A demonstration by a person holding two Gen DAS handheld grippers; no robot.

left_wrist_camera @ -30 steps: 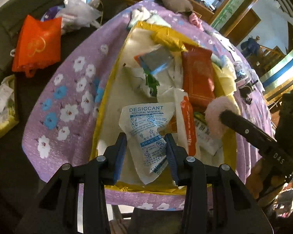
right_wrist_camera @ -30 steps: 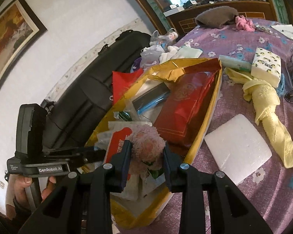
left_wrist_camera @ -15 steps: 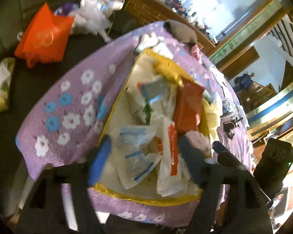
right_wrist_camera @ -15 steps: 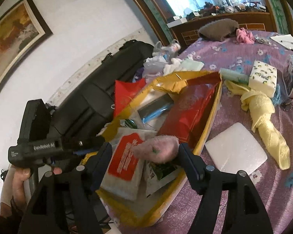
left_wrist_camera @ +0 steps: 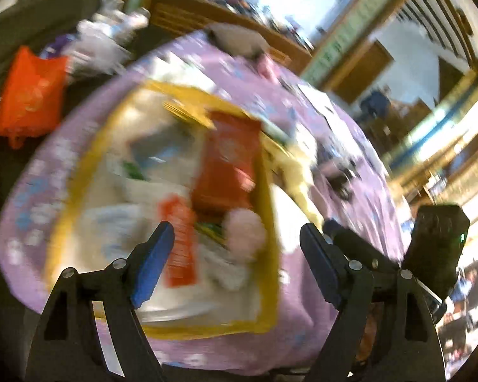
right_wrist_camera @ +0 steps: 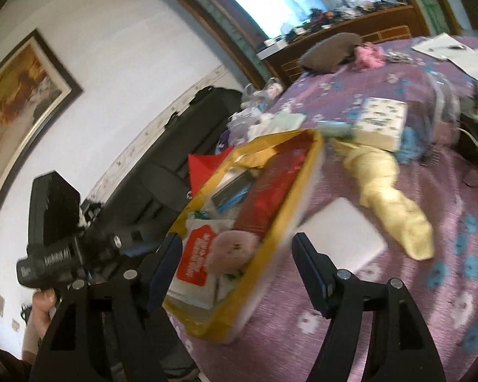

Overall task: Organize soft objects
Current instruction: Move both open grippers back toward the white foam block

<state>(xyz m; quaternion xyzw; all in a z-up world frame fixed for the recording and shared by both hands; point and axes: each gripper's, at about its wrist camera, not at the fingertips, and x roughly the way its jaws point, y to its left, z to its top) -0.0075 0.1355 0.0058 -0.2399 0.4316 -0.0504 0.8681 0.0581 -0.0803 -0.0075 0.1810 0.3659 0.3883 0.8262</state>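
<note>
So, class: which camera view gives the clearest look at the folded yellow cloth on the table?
The right wrist view: the yellow cloth lies whole and fairly sharp on the purple tablecloth. The left wrist view shows only a blurred yellow smear beside the box.

Only partly legible white lettering on the black body of the left claw point(right_wrist_camera: 52, 259), seemingly "GenRobot", smeared by blur. Print on the red-and-white packet point(right_wrist_camera: 197, 259) and the patterned tissue pack point(right_wrist_camera: 380, 121) too blurred to read.
</note>
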